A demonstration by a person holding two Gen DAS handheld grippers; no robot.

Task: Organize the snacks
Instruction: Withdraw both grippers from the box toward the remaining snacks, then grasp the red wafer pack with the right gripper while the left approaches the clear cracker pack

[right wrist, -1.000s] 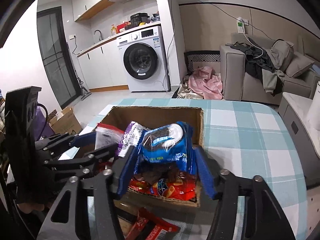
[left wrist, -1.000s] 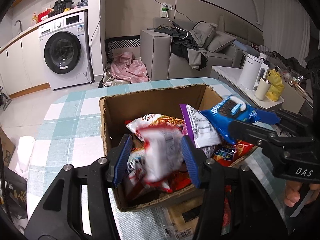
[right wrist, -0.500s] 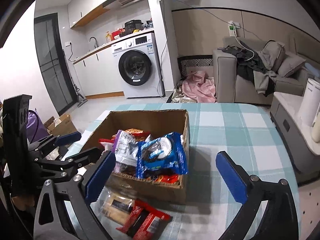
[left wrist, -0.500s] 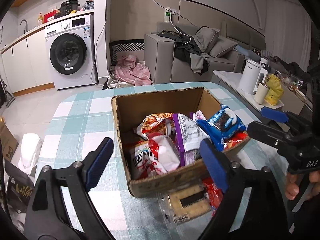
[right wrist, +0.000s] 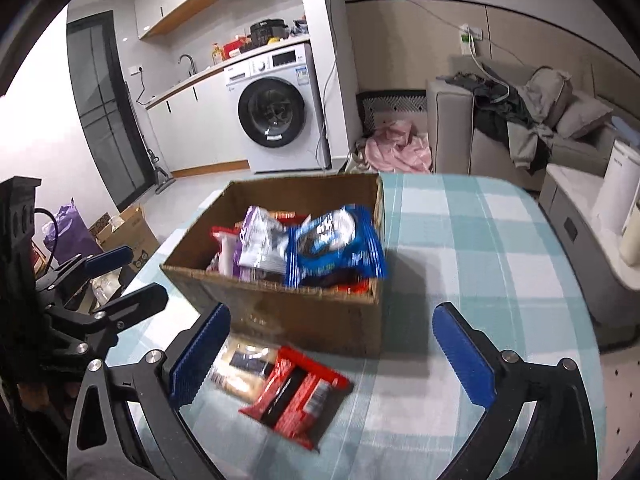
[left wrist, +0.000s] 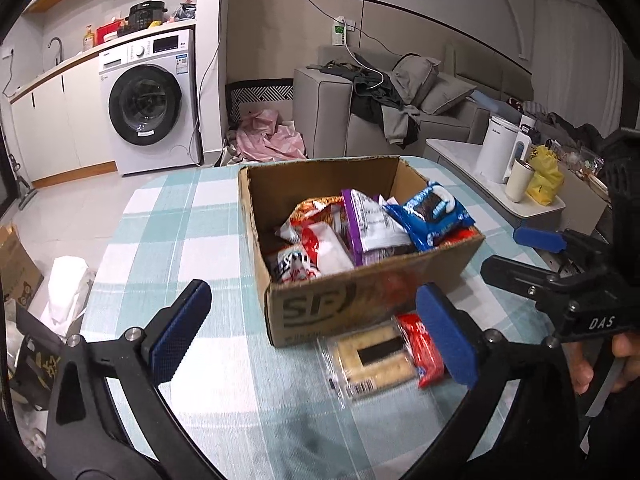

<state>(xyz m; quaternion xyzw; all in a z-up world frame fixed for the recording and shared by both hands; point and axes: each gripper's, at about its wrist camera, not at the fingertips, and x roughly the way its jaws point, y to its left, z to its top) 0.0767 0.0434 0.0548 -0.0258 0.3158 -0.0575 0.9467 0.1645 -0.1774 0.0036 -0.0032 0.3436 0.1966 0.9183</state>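
Both the left gripper (left wrist: 314, 338) and the right gripper (right wrist: 332, 356) hang spread wide and empty over the checked tablecloth (right wrist: 472, 240). The red snack packet (right wrist: 294, 396) lies flat just before the cardboard box (right wrist: 304, 316), its long axis running toward the box, beside a clear-wrapped biscuit pack (left wrist: 370, 356).

Black jaws, blue pads (left wrist: 181, 329), silver screws

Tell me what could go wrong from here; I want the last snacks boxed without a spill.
1. The blue pack sits high against the box rim, overhanging it; adding more may tip it out.
2. The red pack and clear pack lie tight against the box's front wall, so an open hand-held gripper may shove the box.
3. The two packs look overlapped; grabbing one could drag the other.
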